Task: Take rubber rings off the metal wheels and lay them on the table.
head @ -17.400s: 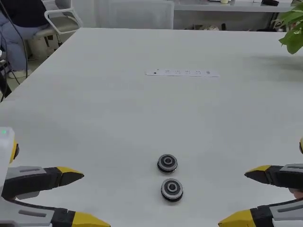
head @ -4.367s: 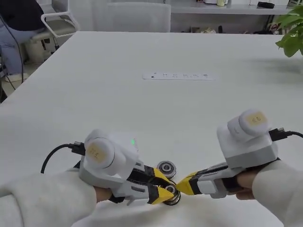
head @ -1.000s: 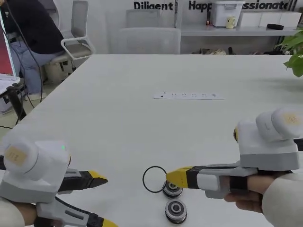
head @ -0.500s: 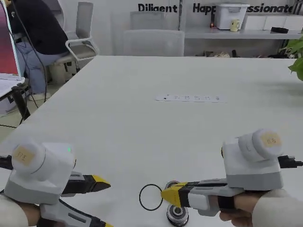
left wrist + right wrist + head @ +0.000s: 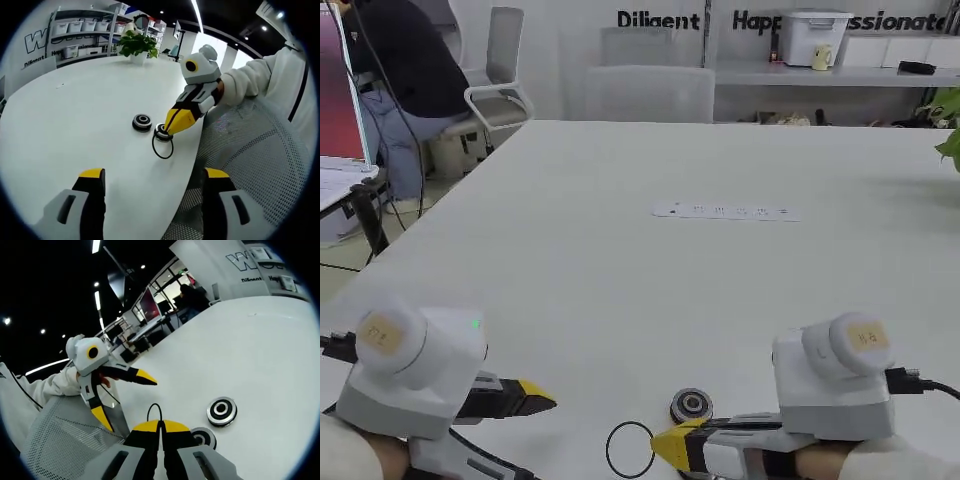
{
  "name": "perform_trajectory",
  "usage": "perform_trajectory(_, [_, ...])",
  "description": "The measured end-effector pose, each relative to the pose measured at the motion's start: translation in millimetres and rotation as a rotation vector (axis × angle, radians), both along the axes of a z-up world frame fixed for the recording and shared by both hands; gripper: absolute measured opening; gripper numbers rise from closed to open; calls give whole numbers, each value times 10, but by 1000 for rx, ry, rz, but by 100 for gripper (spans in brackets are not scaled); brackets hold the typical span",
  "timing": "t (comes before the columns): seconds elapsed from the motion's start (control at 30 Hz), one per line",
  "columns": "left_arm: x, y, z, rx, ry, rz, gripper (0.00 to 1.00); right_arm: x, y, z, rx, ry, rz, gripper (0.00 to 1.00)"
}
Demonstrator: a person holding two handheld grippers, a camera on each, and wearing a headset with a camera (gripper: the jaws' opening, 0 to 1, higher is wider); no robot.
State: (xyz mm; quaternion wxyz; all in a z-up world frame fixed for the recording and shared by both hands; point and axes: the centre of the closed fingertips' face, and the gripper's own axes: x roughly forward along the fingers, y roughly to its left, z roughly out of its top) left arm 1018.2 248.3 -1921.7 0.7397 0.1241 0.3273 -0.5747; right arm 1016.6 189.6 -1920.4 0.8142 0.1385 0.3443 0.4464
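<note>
Grippers: two, both handheld.
Left gripper (image 5: 154, 176): jaws wide apart, holding nothing, hovers over the near table edge, well left of the wheels.
Right gripper (image 5: 161, 424): jaws pressed together, nothing seen between them; yellow tip sits at the near wheel, can't tell if it touches.
Metal wheels: two, both on the table (image 5: 620, 250), just beside each other.
Far wheel (image 5: 691, 405): lying flat, dark outer band, clear of both grippers.
Near wheel (image 5: 162, 131): right at the right gripper's tip, partly covered by the jaws in the right gripper view.
Rubber ring (image 5: 630, 449): one loose, thin black loop, flat on the table just beside the near wheel, close to the table edge.
Rings on wheels: can't tell for either wheel.
Power strip (image 5: 725, 211): one, white, mid-table, well apart from the wheels.
Plant (image 5: 137, 45): one, at the far end.
Background: one seated person (image 5: 405, 70), chairs.
</note>
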Motion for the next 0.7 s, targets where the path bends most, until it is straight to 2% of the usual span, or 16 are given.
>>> perform_trajectory(0.13, [-20, -4, -13, 4, 12, -3, 76, -17, 25, -80, -3, 31, -10, 0])
perform_trajectory(0.4, [-27, 6, -30, 11, 16, -5, 76, -50, 40, -167, -54, 11, 17, 0])
perform_trajectory(0.5, [-42, -2, -28, 10, 21, -10, 76, -41, 17, -206, -64, 30, 5, 0])
perform_trajectory(0.7, [-58, -4, -36, 11, 28, -13, 75, -25, -9, -223, -72, 36, -9, 0])
